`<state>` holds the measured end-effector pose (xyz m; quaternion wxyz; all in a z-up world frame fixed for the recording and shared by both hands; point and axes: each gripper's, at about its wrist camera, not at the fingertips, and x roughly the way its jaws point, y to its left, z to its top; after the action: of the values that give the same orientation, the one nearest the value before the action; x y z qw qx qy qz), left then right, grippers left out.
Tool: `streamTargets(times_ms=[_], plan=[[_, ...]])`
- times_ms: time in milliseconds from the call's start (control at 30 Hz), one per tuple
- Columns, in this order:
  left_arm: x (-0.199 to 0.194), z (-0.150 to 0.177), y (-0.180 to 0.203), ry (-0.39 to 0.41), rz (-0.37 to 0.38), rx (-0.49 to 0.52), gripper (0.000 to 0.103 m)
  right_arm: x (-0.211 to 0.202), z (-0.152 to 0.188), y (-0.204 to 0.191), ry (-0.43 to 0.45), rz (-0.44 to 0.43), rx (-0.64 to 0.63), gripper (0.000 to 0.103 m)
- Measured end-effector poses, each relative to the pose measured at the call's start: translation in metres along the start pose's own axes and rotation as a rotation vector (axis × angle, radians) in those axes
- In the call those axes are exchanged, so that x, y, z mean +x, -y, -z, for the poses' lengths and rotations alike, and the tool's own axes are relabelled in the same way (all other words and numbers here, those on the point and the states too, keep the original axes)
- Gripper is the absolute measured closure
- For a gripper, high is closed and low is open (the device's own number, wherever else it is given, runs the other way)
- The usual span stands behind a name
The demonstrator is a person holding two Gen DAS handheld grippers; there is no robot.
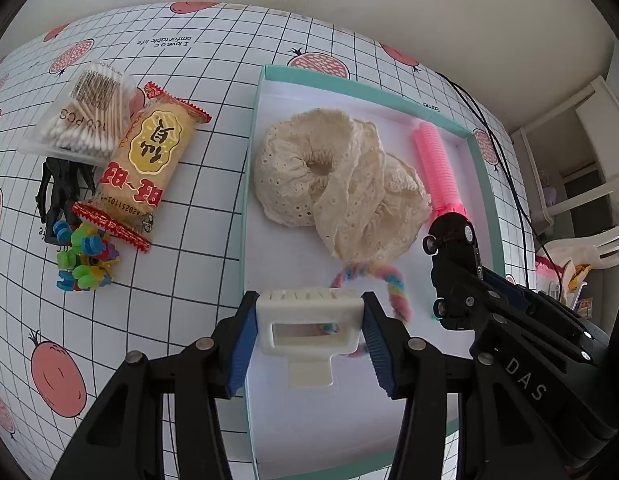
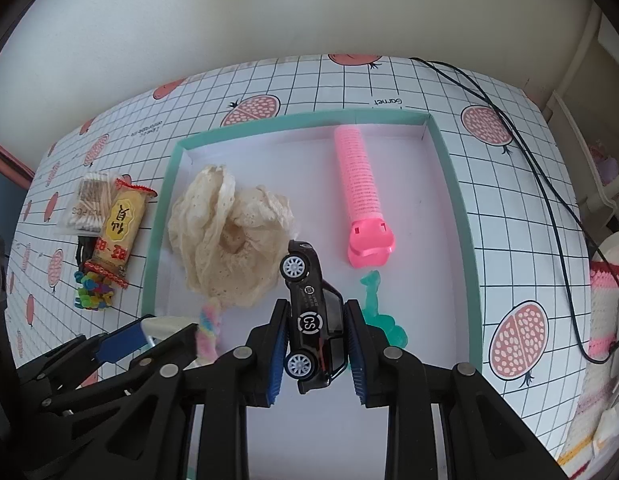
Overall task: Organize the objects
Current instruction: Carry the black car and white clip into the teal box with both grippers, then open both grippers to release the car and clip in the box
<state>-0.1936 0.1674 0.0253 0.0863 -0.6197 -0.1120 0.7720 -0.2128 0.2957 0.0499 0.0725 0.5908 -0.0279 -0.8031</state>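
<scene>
The left gripper (image 1: 309, 330) is closed on a white plastic hair claw clip (image 1: 308, 326), its blue pads pressed to both ends of the clip, which hangs above the near part of a shallow teal-rimmed tray (image 1: 251, 168) on the desk (image 1: 213, 80). The clip hides part of a pastel rainbow chenille loop (image 1: 393, 280) lying on the tray floor; only its curved far end and a bit seen through the clip's window show.

The right gripper (image 2: 315, 340) is clamped on a black toy car (image 2: 313, 320) turned on its side, two wheels facing the camera, its rear end cut off by the pads. Whether the car touches the tray floor cannot be told. Behind it a translucent green piece (image 2: 375, 308) is largely covered by the right finger, so its shape is unclear.

In the tray lie a crumpled cream lace scrunchie (image 1: 333, 176) and a pink ribbed roller (image 2: 359, 184) near the far wall; in the left wrist view the roller's lower end is blocked by the car.

Left of the tray, on the gridded cloth, sit a box of cotton swabs (image 1: 83, 116), a yellow snack packet (image 1: 149, 160) overlapping it, a black object (image 1: 59, 196) mostly hidden beneath them, and a clump of coloured plastic pieces (image 1: 85, 260)
</scene>
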Motion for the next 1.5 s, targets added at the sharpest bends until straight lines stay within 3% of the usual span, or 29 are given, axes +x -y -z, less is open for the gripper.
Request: streamTargets(times_ms=[233,600,933,1033,1267,1367,1500], plan=[[-0.001,0.002,0.001,-0.012,0.002,-0.002,0.051,0.000,-0.001,0.002,-0.006,-0.011,0.004,0.072],[-0.024,0.002,0.006,0.042,0.012,0.016,0.049,-0.021,-0.001,-0.001,0.049,-0.019,0.000,0.072],[-0.043,-0.019,-0.020,0.102,-0.018,-0.020,0.049,-0.020,-0.001,0.005,0.047,-0.001,0.018,0.072],[-0.048,-0.015,-0.029,0.108,-0.023,-0.041,0.045,-0.016,-0.001,0.004,0.045,0.002,0.016,0.061],[-0.053,-0.015,-0.029,0.142,-0.063,-0.045,0.042,-0.015,-0.001,-0.003,0.065,-0.012,-0.003,0.046],[-0.042,-0.024,-0.029,0.151,-0.075,-0.042,0.030,-0.014,-0.002,-0.006,0.068,-0.019,-0.009,0.042],[-0.044,-0.025,-0.034,0.161,-0.101,-0.042,0.030,-0.012,0.000,-0.007,0.065,-0.023,-0.013,0.039]])
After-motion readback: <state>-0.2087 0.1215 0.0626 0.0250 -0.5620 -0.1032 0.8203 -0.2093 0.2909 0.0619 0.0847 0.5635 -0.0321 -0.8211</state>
